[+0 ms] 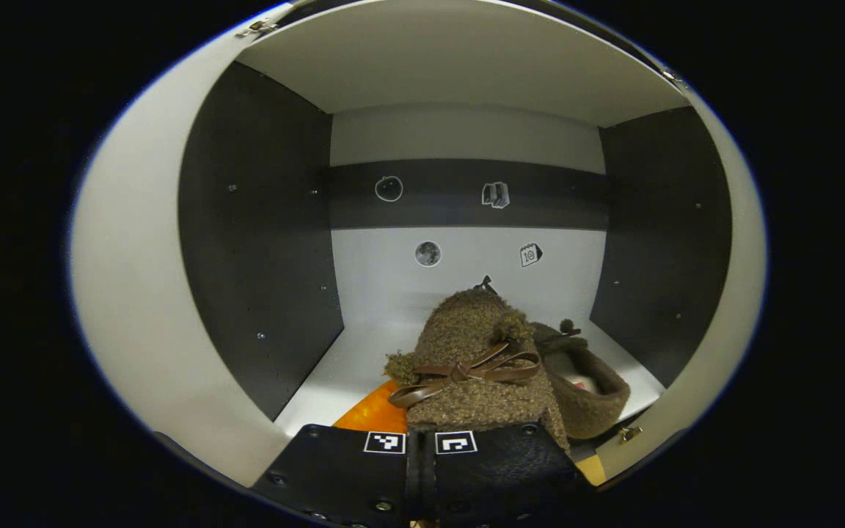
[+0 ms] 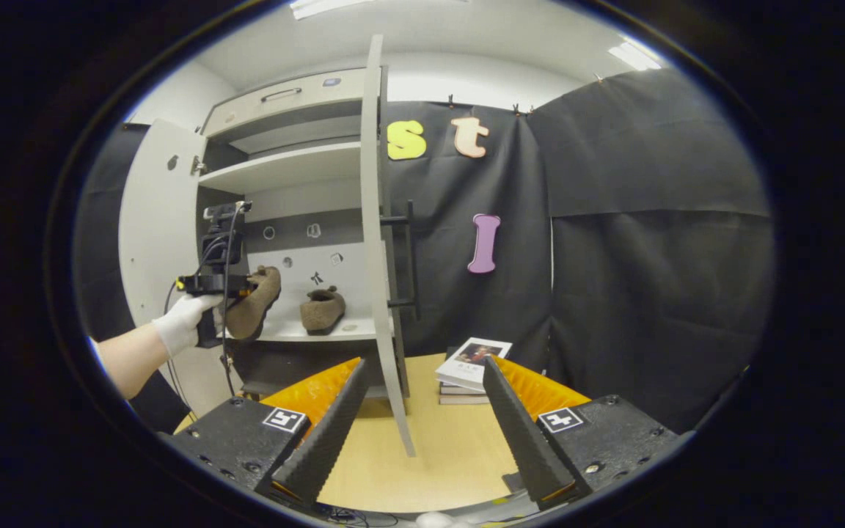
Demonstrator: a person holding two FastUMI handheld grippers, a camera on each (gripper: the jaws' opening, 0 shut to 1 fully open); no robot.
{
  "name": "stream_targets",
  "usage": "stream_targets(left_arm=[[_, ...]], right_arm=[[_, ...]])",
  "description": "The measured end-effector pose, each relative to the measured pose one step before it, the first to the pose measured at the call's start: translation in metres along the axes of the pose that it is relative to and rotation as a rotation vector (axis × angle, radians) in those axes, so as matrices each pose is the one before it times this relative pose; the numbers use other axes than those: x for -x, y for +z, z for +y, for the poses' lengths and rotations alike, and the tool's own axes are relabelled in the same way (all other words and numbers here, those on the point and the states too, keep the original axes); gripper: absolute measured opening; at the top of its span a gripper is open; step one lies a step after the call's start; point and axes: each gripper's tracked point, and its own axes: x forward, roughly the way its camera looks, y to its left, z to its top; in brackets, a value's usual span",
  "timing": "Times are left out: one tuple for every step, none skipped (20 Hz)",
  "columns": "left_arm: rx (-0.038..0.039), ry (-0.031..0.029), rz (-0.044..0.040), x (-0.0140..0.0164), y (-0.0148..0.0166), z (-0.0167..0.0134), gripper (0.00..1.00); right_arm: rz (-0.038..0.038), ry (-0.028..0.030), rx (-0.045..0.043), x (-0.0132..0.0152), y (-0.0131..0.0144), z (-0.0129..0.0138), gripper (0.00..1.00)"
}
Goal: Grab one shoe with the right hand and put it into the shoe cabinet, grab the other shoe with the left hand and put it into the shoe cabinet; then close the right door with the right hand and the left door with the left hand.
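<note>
The second shoe (image 1: 477, 374) goes into the cabinet (image 2: 287, 169): the left tool (image 1: 420, 440), at the bottom centre of the left gripper view, has its fingers pressed nearly together on the shoe's near end, holding it tilted, bow upward, over the shelf (image 1: 353, 359). The first shoe (image 2: 323, 309) already rests on that shelf, just right of the held one. In the right gripper view, at centre left, a gloved hand (image 2: 186, 317) carries the left tool level with the shelf. The right tool (image 2: 422, 422), low in the frame, stands wide open and empty, out in front of the right door (image 2: 377, 242), whose edge rises between its fingers, farther off. Next, by the look of it: lower the shoe, release, withdraw, then swing both doors shut. Books (image 2: 472, 367) lie on the surface (image 2: 430, 447) beyond.
</note>
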Motion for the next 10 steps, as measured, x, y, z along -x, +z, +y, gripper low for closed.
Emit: stream_targets(left_arm=[[0.00307,0.00605,0.01882,-0.01241,-0.00116,0.00059,0.0],[0.00484,0.00296,0.02335,-0.01166,-0.00279,-0.00034,0.01],[0.00389,0.00407,0.03649,-0.01475,-0.00449,0.00035,0.01],[0.01024,0.00244,0.03425,-0.01055,-0.00597,0.00055,0.01],[0.00391,0.00834,0.03489,-0.01204,-0.00577,0.002,0.01],[-0.00124,0.01075,0.0359,-0.01032,-0.00411,0.00341,0.01],[-0.00241,0.00624,0.02948,-0.00811,-0.00428,0.00141,0.01],[0.00725,-0.00079,0.02926,-0.00652,-0.0065,-0.00055,0.01],[0.00246,-0.01057,0.04388,-0.00571,-0.00731,-0.00227,0.01],[-0.00346,-0.00721,0.02526,-0.00293,-0.00593,-0.00109,0.01]], right_arm=[[0.0065,-0.00428,0.00194,-0.00407,-0.00151,-0.00403,1.0],[0.00641,-0.00583,0.00212,-0.00279,-0.00011,-0.0032,1.0],[0.00678,-0.0028,-0.00277,-0.0022,-0.001,-0.00282,1.0],[0.00995,0.00254,-0.00713,-0.00136,-0.00022,-0.001,1.0],[0.00919,0.0041,-0.00659,-0.00173,-0.00249,-0.0008,1.0],[0.00545,0.00389,-0.00025,-0.00244,-0.00108,0.00002,1.0],[0.00774,-0.00003,0.00388,-0.00252,-0.00217,-0.00093,1.0],[0.00579,-0.00037,0.00195,-0.0003,-0.00092,0.00002,1.0],[0.00422,0.00237,-0.00112,0.00023,0.0001,0.00044,1.0],[0.00264,0.00114,-0.00055,-0.00009,-0.00016,0.00006,1.0]])
